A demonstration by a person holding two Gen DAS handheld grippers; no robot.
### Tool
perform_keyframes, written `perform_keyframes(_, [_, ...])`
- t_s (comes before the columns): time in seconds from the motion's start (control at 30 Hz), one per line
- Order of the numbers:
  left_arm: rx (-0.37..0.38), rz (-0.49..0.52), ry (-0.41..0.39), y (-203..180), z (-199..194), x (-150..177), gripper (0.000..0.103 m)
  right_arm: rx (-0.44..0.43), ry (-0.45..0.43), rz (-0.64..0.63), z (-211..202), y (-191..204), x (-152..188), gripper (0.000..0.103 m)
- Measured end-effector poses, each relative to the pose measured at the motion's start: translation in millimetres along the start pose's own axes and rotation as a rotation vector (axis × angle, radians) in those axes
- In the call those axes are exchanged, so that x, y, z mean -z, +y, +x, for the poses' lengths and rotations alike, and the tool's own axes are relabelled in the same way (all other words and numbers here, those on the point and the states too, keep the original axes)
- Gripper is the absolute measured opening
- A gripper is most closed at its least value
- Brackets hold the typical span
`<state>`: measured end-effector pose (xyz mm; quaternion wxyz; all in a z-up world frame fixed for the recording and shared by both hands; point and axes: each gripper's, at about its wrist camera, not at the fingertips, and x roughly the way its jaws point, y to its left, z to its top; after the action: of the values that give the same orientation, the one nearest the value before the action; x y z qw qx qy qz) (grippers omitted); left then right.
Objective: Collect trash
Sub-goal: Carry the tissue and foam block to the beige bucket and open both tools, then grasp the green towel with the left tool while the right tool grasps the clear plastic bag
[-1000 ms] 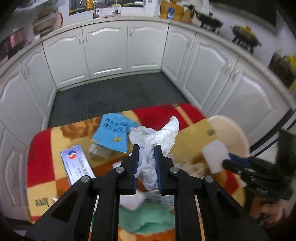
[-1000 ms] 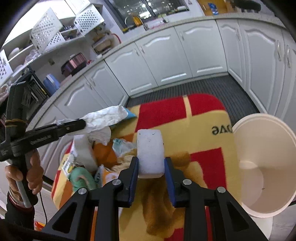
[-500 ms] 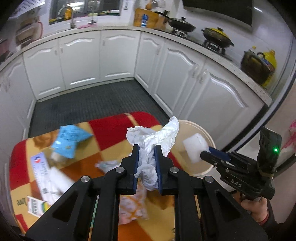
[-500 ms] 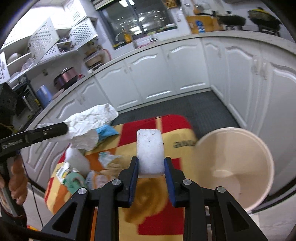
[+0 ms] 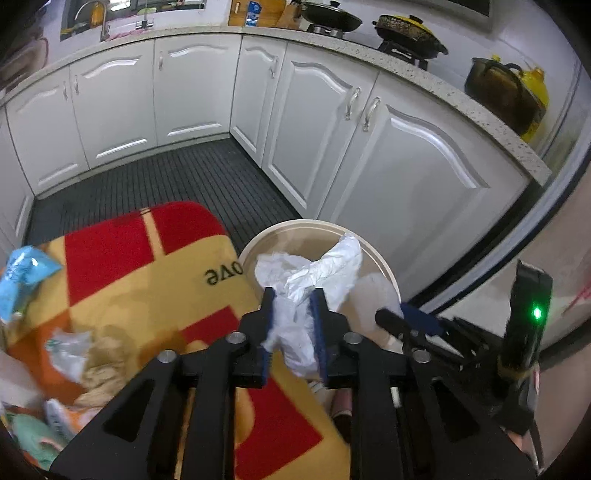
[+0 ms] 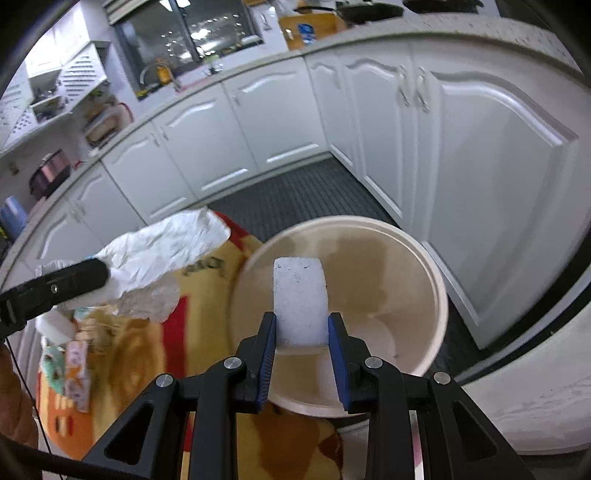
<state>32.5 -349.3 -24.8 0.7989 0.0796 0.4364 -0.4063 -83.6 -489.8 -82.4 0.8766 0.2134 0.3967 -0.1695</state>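
A crumpled white plastic bag (image 5: 314, 273) stands between the blue pads of my left gripper (image 5: 293, 295), whose jaws are opening; the bag still fills the gap. It hangs over the near left rim of the cream trash bin (image 5: 295, 225). My right gripper (image 6: 301, 317) is shut on a white foam block (image 6: 300, 295) and holds it above the bin's (image 6: 424, 258) open mouth. In the right wrist view the bag (image 6: 166, 251) sticks out from the left gripper's fingers (image 6: 74, 277) at the left. The bin looks almost empty inside.
A red and yellow checked cloth (image 5: 147, 266) left of the bin carries more litter: a blue packet (image 5: 22, 280), crumpled wrappers (image 5: 70, 350). White kitchen cabinets (image 5: 406, 155) curve round a dark ribbed floor mat (image 5: 166, 184). Pots (image 5: 406, 33) sit on the counter.
Both grippers have swung right from above the littered cloth to the bin. The foam block now hangs over the bin's mouth, the bag over its rim. The left jaws stand slightly wider.
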Motion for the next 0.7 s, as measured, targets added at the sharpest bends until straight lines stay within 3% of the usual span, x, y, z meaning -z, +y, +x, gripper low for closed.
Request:
perform_keyframes(0.1, [0.019, -0.033, 0.018, -0.7, 13.3, 1.2, 0.041, 0.033, 0.02, 0.01, 6.7, -10.6, 2.0, 0.049])
perform_keyframes(0.17, [0.022, -0.05, 0.026, 1.2, 17.5, 4.4, 0.046, 0.039, 0.019, 0.013, 5.4, -16.6, 5.5, 0.05])
perform_keyframes(0.4, [-0.016, -0.044, 0.009, 7.3, 5.0, 9.9, 0.047, 0.002, 0.038, 0.061, 3.1, -23.5, 8.9, 0.051])
perform_keyframes(0.53, [-0.066, -0.015, -0.022, 6.7, -7.7, 13.8, 0.047, -0.012, 0.028, 0.047, -1.8, -14.1, 12.6, 0.064])
perform_keyframes(0.7, [-0.127, 0.013, -0.054, 9.3, -23.1, 23.6, 0.047, -0.036, 0.011, 0.012, -9.6, 4.4, 14.7, 0.064])
